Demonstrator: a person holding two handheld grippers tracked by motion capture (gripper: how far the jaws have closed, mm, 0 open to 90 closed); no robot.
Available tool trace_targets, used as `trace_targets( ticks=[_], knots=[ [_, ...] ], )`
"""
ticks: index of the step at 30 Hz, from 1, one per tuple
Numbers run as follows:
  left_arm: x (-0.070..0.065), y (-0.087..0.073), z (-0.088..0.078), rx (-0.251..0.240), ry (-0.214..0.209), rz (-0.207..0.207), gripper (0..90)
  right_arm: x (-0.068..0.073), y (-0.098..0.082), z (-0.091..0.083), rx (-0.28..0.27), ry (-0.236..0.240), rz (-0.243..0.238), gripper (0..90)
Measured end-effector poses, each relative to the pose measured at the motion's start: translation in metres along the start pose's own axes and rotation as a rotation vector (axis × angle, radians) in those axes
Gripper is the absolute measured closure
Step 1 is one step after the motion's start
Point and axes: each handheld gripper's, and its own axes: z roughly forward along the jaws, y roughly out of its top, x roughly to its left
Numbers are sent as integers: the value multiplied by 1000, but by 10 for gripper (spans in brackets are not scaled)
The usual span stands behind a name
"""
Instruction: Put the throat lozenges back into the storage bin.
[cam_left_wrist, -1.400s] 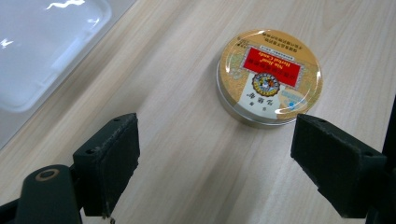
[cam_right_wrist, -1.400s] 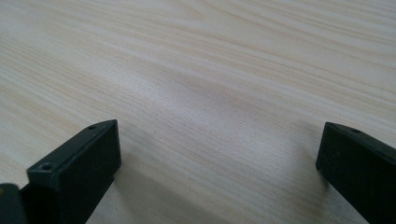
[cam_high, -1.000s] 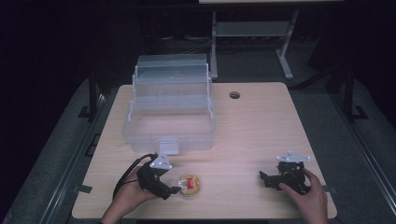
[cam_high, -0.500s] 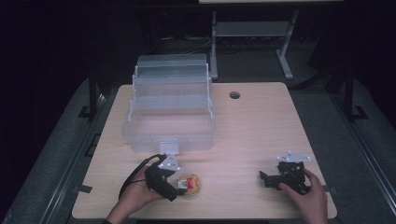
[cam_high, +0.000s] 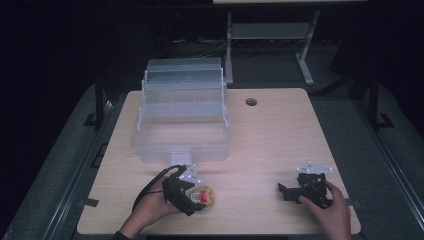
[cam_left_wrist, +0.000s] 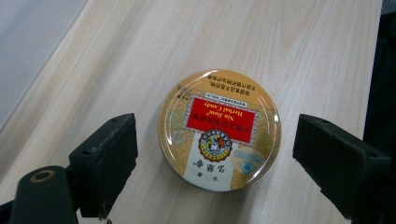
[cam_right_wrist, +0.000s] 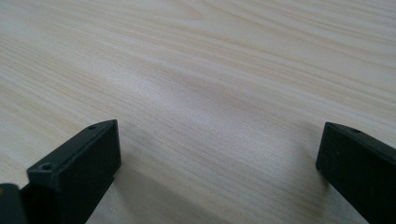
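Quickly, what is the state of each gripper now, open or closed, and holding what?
Left gripper: open, fingers either side of the round candy tin, not touching it.
Right gripper: open, holding nothing, above bare table.

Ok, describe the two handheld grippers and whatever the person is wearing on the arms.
Both are black two-jaw tools. The left gripper has blocky rectangular jaws with small screw holes, a brass-coloured rivet at the base of one, a grey three-cornered plate on top and a black cable looping off behind it. The right gripper has the same black jaws and grey plate. A dark sleeve edge shows at the left wrist; the hands are bare.
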Motion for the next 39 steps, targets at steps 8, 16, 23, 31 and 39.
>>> trace_targets(
  ticks=[8, 16, 23, 31, 39],
  knots=[
    [-1, 4, 5, 14, -3, 22, 123, 0, 0, 0, 0, 0, 0, 0],
    [-4, 9, 14, 49, -3, 53, 123, 0, 0, 0, 0, 0, 0, 0],
    [-4, 11, 22, 73, 1, 58, 123, 0, 0, 0, 0, 0, 0, 0],
    [-5, 13, 30, 104, -9, 69, 124, 0, 0, 0, 0, 0, 0, 0],
    [-6, 15, 33, 118, -14, 76, 130, 0, 0, 0, 0, 0, 0, 0]
  ],
)
